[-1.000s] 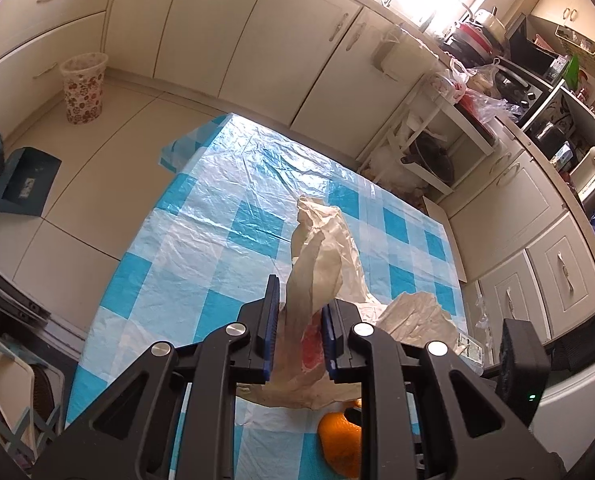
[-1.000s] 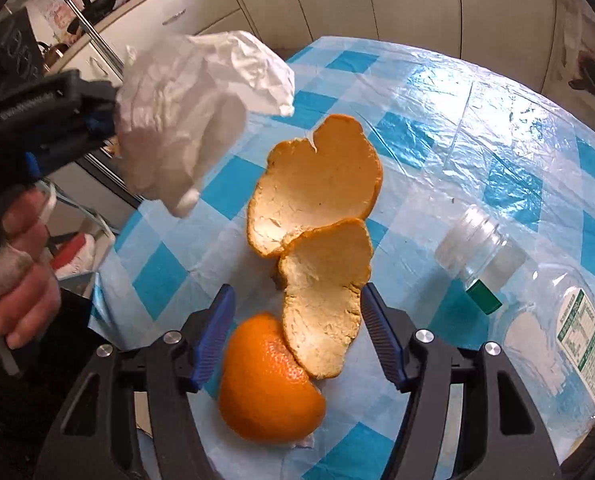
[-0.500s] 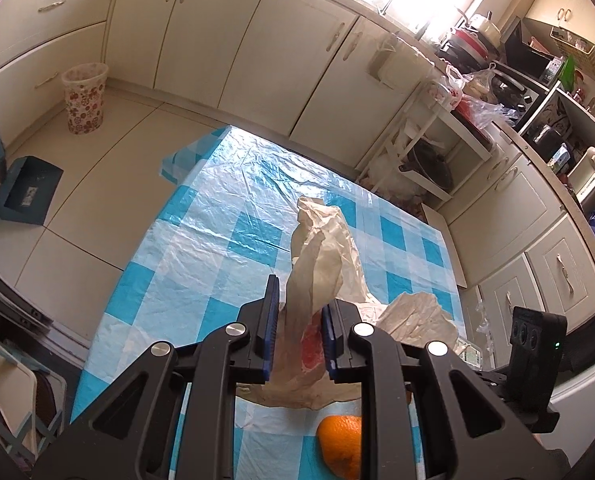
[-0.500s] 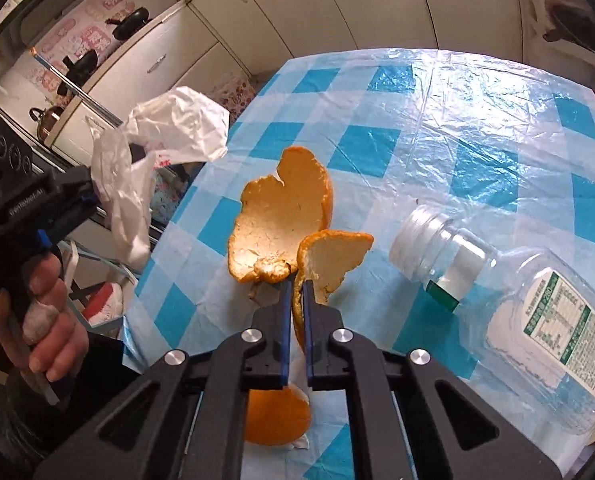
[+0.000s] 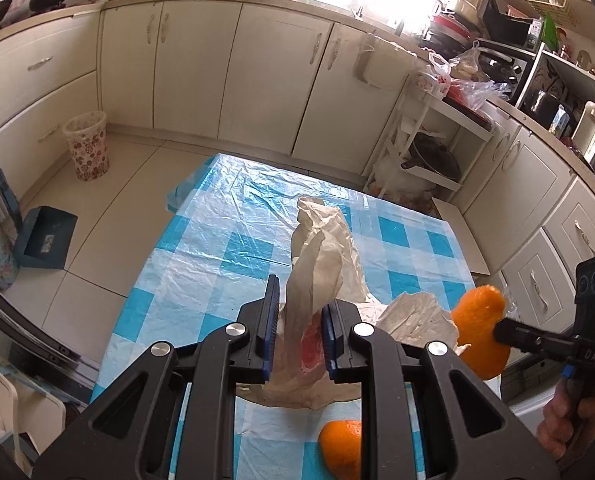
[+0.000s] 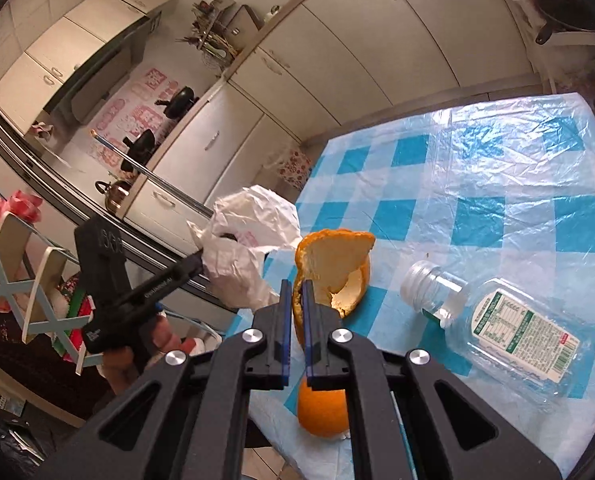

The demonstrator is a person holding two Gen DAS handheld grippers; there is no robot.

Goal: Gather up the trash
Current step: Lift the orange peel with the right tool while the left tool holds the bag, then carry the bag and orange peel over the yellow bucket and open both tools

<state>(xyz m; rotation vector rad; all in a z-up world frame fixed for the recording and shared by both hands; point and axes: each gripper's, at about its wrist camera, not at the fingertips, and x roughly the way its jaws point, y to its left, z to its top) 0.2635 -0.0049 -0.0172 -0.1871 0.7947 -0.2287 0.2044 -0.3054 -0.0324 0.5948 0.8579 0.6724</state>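
We are pinching a curled piece of orange peel [image 6: 329, 268] between the pressed-together blue pads of our right gripper [image 6: 296, 292], lifting it clear of the blue-and-white checked plastic tablecloth [image 6: 497, 184]. Our left gripper [image 5: 297, 320] is clamping a crumpled white plastic bag [image 5: 321, 264], just beside the peel (bag to the left in the right wrist view). A second orange peel piece [image 6: 323, 412] and an empty clear plastic bottle [image 6: 497, 320] are lying on the cloth.

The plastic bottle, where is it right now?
In the right wrist view the plastic bottle lies on its side on the checked tablecloth, at the lower right, just right of the orange peel pinched in the right tongs.
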